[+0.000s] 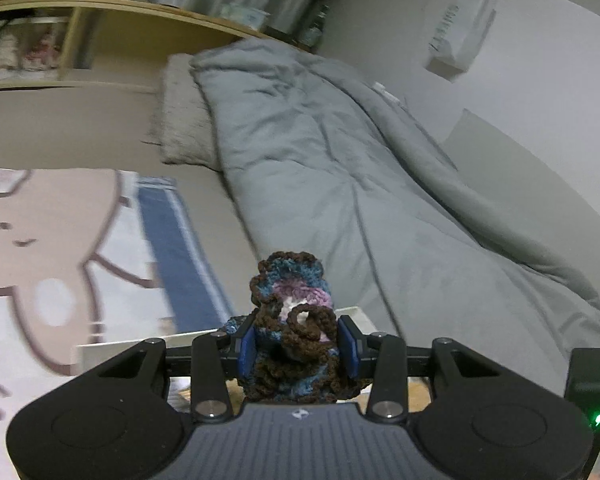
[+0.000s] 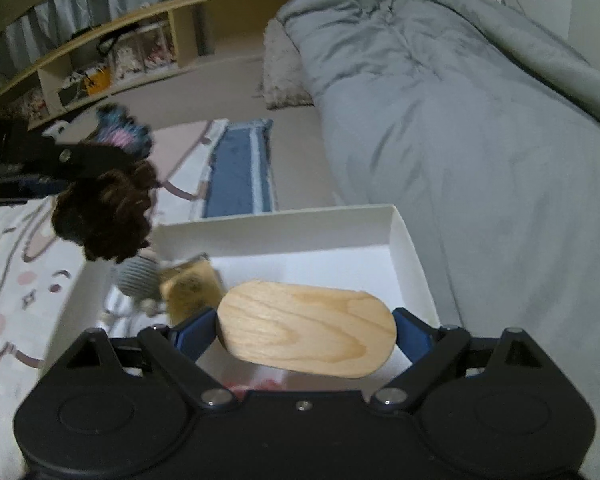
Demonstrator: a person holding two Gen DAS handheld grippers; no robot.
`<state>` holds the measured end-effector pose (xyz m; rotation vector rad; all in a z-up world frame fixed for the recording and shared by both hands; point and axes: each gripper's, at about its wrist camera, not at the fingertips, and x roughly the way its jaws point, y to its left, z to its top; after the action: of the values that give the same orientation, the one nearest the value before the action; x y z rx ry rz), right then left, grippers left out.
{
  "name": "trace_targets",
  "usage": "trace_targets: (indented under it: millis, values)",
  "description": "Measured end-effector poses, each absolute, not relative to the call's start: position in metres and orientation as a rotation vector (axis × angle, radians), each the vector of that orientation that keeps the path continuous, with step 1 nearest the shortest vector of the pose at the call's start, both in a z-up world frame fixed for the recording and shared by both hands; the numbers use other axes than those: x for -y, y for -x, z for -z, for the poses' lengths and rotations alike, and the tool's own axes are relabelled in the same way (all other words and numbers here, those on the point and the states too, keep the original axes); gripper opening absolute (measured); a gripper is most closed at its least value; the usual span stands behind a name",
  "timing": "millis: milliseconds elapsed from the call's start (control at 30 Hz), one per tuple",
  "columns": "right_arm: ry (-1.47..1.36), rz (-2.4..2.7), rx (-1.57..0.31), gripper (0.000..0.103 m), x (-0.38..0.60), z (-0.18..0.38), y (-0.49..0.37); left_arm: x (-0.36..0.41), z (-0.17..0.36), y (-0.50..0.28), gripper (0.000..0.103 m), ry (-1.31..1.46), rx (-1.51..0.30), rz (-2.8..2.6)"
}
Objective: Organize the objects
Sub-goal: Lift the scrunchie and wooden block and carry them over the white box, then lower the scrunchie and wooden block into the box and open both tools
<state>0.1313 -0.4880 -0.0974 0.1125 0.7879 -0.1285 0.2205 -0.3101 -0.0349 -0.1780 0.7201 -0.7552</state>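
The left gripper (image 1: 296, 350) is showing a black body with two round raised discs, silver screws on its angled link arms, and blue pads (image 1: 246, 350) lining its fingers. A ribbed grey panel with a small logo is sitting behind the claw, and a green light is glowing at the rear right. The right gripper (image 2: 306, 330) is wearing matching black plastic, silver screws and blue pads (image 2: 410, 330).

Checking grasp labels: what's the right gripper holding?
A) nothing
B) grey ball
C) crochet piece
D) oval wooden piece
D: in the right wrist view the right gripper is shut on the oval wooden piece above the white box; the crochet piece sits in the left gripper.
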Motion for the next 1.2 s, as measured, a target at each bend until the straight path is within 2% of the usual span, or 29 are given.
trace_targets:
  millis: [567, 600, 667, 700, 733, 800, 1200]
  values:
    - [-0.112, 0.066, -0.848, 0.094, 0.495, 0.129, -0.130, 0.416, 0.095, -0.242, 0.043, 0.139, -0.824, 0.903]
    - [-0.110, 0.067, -0.848, 0.094, 0.495, 0.130, -0.131, 0.419, 0.099, -0.242, 0.045, 0.131, -0.828, 0.903]
    - [-0.104, 0.065, -0.842, 0.094, 0.494, 0.130, -0.131, 0.425, 0.105, -0.243, 0.057, 0.114, -0.847, 0.900]
    - [-0.095, 0.068, -0.843, 0.094, 0.493, 0.131, -0.130, 0.426, 0.108, -0.244, 0.075, 0.108, -0.867, 0.894]
    - [-0.084, 0.084, -0.836, 0.096, 0.492, 0.131, -0.128, 0.423, 0.108, -0.244, 0.083, 0.111, -0.873, 0.888]
    - [-0.064, 0.110, -0.825, 0.103, 0.491, 0.130, -0.124, 0.416, 0.109, -0.244, 0.083, 0.117, -0.868, 0.882]
    - [-0.114, 0.117, -0.827, 0.103, 0.495, 0.110, -0.115, 0.390, 0.085, -0.234, 0.082, 0.060, -0.858, 0.851]
